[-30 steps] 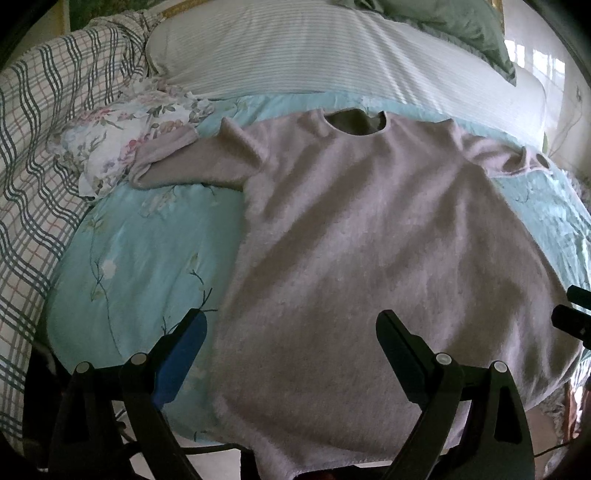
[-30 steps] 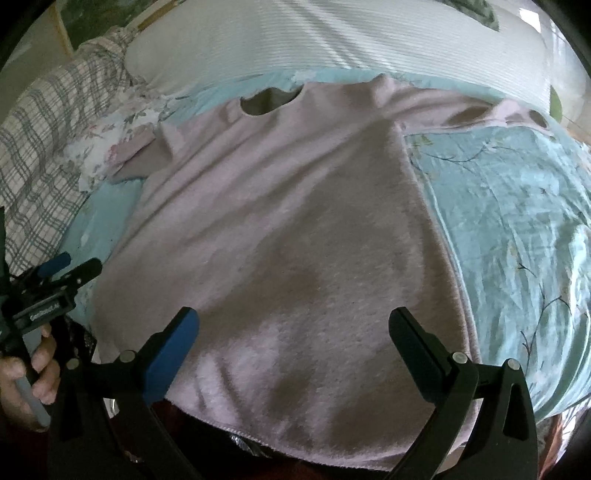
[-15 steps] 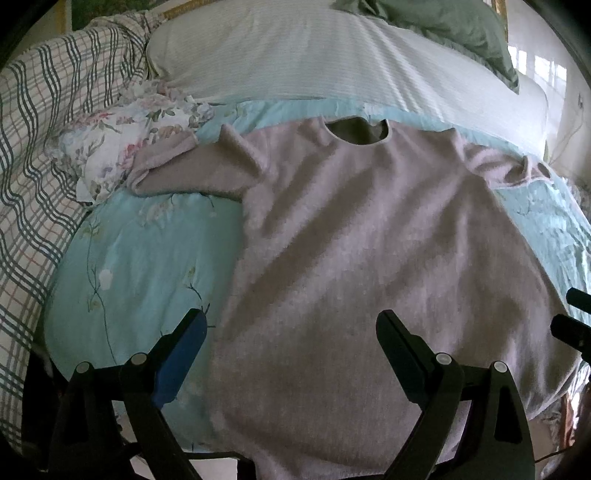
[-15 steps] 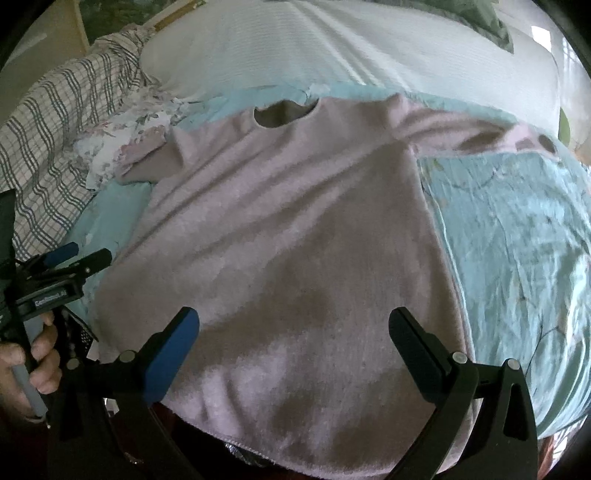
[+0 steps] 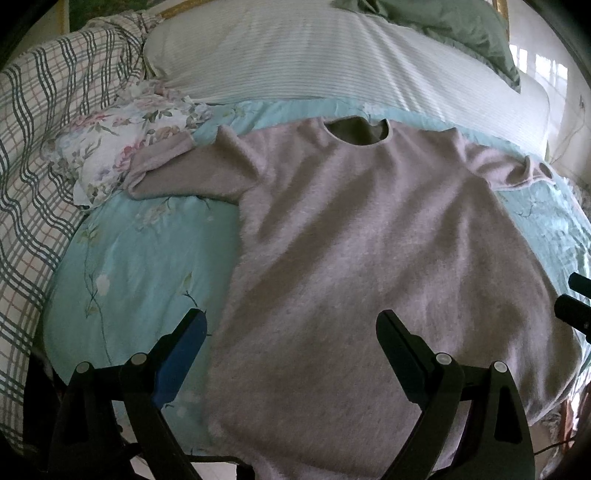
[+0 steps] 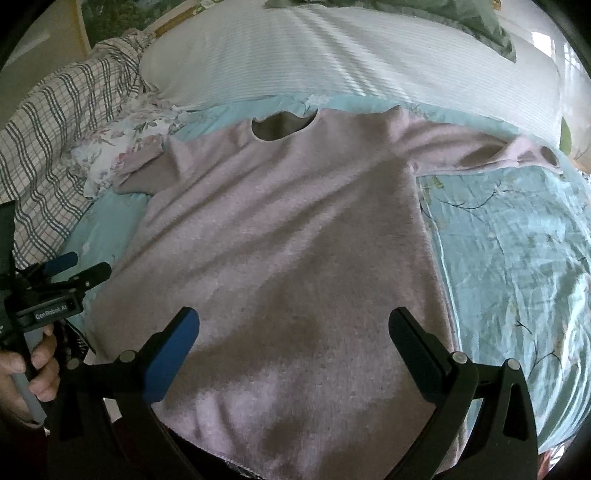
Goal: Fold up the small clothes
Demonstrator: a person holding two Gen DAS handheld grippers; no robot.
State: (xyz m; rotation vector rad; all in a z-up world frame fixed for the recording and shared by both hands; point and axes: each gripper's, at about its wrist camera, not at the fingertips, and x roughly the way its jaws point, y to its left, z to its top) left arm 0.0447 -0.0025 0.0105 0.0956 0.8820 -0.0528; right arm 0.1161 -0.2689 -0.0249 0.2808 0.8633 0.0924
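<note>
A pale pink fuzzy short-sleeved sweater (image 5: pixel 362 240) lies flat, front up, on a light blue floral bedspread (image 5: pixel 140 266), neckline at the far side. It also shows in the right wrist view (image 6: pixel 288 240). My left gripper (image 5: pixel 290 332) is open and empty above the sweater's lower left edge. My right gripper (image 6: pixel 293 332) is open and empty above the sweater's lower middle. The left gripper also appears at the left edge of the right wrist view (image 6: pixel 74 267), held by a hand. The hem hangs over the bed's front edge.
A white striped pillow (image 5: pixel 332 55) lies behind the sweater, with a green pillow (image 5: pixel 461 26) on it. A plaid blanket (image 5: pixel 44 129) and a floral cloth (image 5: pixel 122 147) lie at the left. The left sleeve tip rests on the floral cloth.
Both grippers have moved slightly forward and up over the sweater, so the view has shifted a little. The sweater lies as before. Both stay open.
</note>
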